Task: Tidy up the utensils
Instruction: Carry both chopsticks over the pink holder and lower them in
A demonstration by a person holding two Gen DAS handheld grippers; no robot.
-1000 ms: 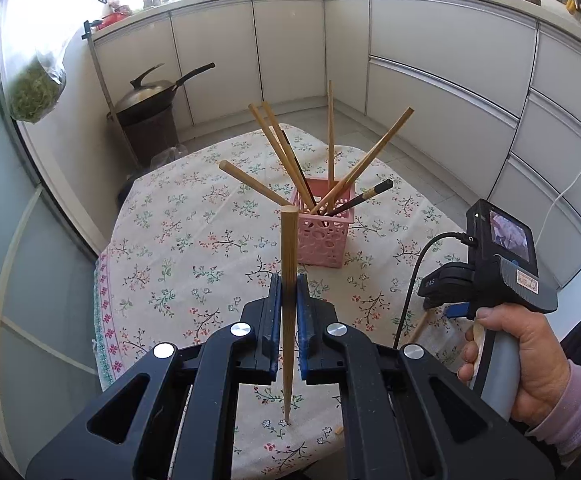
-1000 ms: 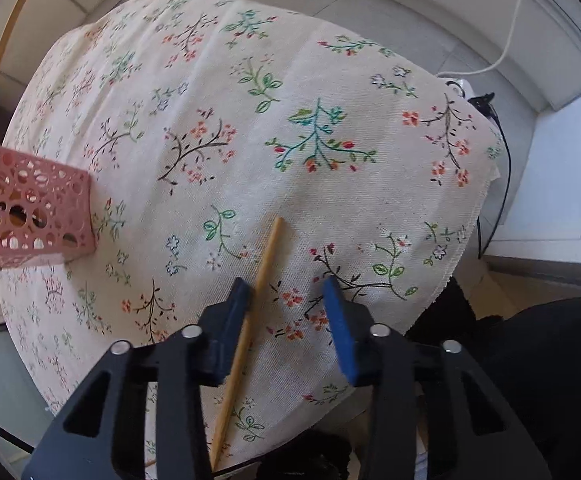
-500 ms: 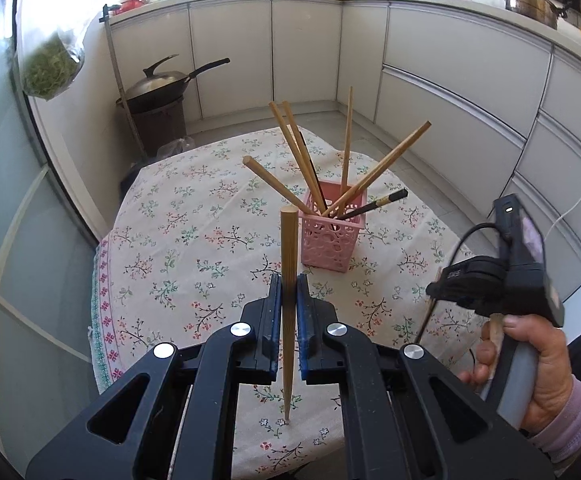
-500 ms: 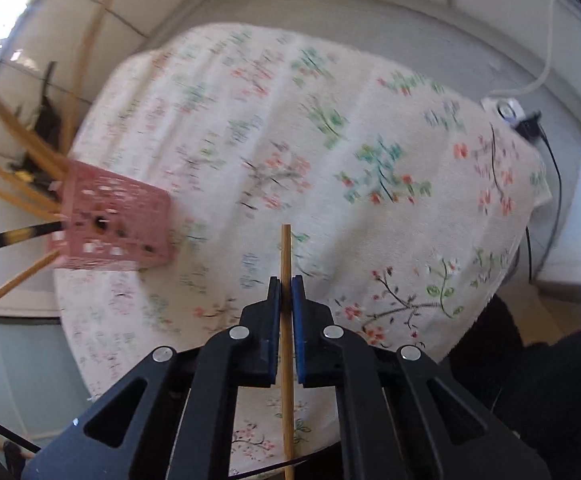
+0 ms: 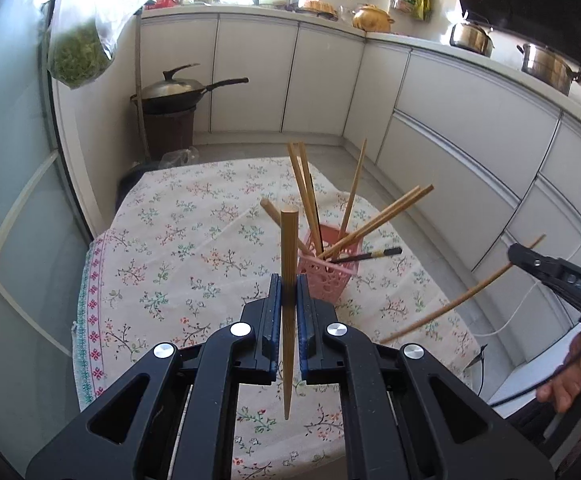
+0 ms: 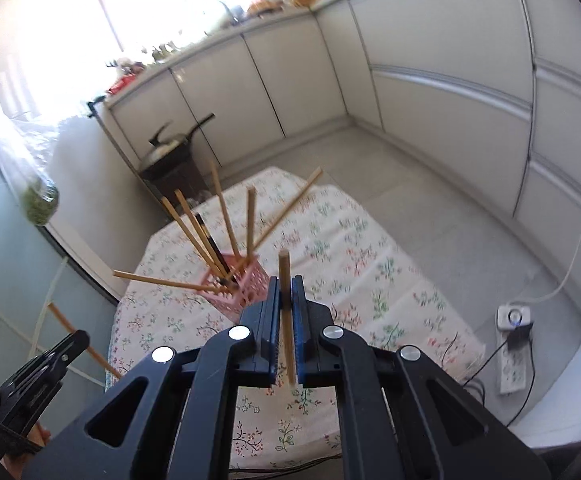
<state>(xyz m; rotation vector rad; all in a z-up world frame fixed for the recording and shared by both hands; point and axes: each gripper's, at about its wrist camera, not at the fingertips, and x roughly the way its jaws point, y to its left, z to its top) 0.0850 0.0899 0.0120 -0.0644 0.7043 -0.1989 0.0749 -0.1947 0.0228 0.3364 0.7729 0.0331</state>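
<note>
A pink perforated holder (image 5: pixel 327 279) (image 6: pixel 239 288) stands on the floral tablecloth (image 5: pixel 178 248) with several wooden chopsticks and one dark chopstick fanning out of it. My left gripper (image 5: pixel 288 288) is shut on a wooden chopstick (image 5: pixel 289 248) held upright, just in front of the holder. My right gripper (image 6: pixel 285 292) is shut on another wooden chopstick (image 6: pixel 284 276), raised above the table near the holder. In the left wrist view that right gripper (image 5: pixel 526 254) shows at the right edge with its chopstick (image 5: pixel 450 308) slanting down. The left gripper (image 6: pixel 70 344) shows at the lower left of the right wrist view.
White kitchen cabinets (image 5: pixel 470 120) wrap the back and right. A lidded wok (image 5: pixel 174 92) sits on a dark stand in the corner, and a bag of greens (image 5: pixel 78 56) hangs at the left. A power strip (image 6: pixel 512 360) with cables lies on the floor at the right.
My right gripper closed on a chopstick lying on the cloth, lifted it high and swung up to face the holder. The left gripper rose slightly with its chopstick.
</note>
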